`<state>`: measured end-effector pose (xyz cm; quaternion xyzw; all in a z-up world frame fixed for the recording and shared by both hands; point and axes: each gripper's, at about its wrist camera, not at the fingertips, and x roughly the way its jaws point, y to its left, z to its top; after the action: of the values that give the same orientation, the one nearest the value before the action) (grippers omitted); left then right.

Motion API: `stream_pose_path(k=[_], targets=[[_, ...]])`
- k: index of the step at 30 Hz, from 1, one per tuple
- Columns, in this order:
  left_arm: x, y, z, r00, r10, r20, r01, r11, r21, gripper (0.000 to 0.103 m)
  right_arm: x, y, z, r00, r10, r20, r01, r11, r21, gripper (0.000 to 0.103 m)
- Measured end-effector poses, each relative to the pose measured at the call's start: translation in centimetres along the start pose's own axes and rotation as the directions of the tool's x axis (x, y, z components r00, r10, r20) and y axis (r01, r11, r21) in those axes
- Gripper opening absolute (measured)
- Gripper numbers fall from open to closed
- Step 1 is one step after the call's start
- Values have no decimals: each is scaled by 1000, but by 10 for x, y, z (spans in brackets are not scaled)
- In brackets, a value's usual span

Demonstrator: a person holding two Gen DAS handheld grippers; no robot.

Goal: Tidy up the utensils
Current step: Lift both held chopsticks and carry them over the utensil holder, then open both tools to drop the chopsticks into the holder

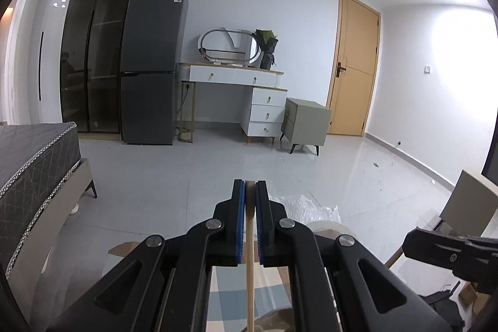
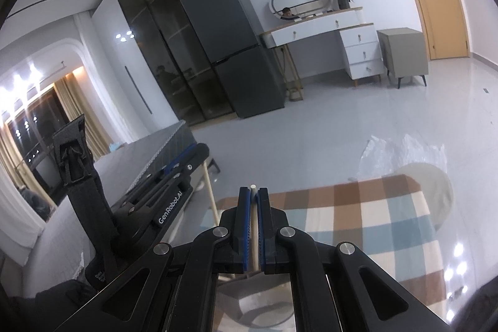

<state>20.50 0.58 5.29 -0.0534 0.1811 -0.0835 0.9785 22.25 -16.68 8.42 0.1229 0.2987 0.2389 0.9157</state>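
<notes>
Two utensils are carried above the bench at this moment, one in each tool. The left tool (image 1: pixel 250 192) is clenched on a wooden handle (image 1: pixel 250 269), which is seen running down between the blue pads and out of the lower edge of the left view. The right tool (image 2: pixel 253 198) is clenched on a pale, thin stick (image 2: pixel 254 226) (perhaps a chopstick or a slim handle; it cannot be told), whose tip stands a little above the pads.

The step in hand is judged to be the carrying of both utensils toward the place where they are to be stored. Below the tools a checked cloth (image 2: pixel 358 223) is spread on the bench, and a pale round container (image 1: pixel 330 227) is seen just beyond the left tool. The next move probably calls for each handle to be lowered upright over a holder and only then to be released, so that nothing is tipped over.

Much is hidden. The working ends of both utensils are cut off by the tool bodies, so their kind is not known. In the right view a grey shape (image 2: pixel 255 301) under the tool may be a bowl or a holder, but it is covered too much. The clear plastic sheet (image 2: pixel 401 151) on the floor is hard to make out.
</notes>
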Motion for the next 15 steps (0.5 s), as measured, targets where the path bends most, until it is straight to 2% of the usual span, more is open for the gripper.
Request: stream_pose_path(k=[8, 15], targets=[[-8, 2, 4, 999, -22, -37, 21, 1000, -13, 2, 8, -2, -4, 999, -18, -49, 18, 1000, -10, 4], [-25, 5, 6, 995, -62, -78, 61, 998, -16, 2, 11, 4, -6, 998, -22, -52, 21, 1000, -21, 4]])
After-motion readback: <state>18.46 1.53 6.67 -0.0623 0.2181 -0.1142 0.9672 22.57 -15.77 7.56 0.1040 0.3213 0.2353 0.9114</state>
